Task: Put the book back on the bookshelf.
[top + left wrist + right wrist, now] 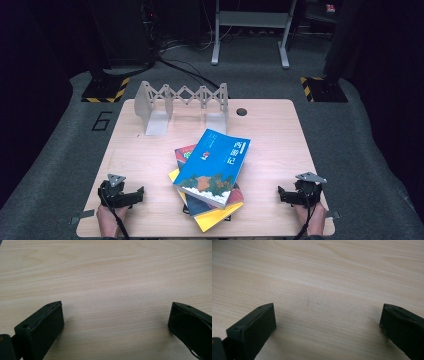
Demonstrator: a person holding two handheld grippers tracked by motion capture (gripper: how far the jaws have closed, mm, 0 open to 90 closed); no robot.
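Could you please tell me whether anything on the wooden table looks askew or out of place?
Yes: the pile of books lies flat and fanned out, the blue paperback on top twisted off the red and yellow ones beneath, while the grey expandable book rack behind holds none.

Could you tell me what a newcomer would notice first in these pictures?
The untidy stack of books at the middle of the table, topped by a bright blue book lying askew. Behind it stands a grey expanding book rack, holding nothing. The left hand-held gripper and right hand-held gripper rest open at the near corners.
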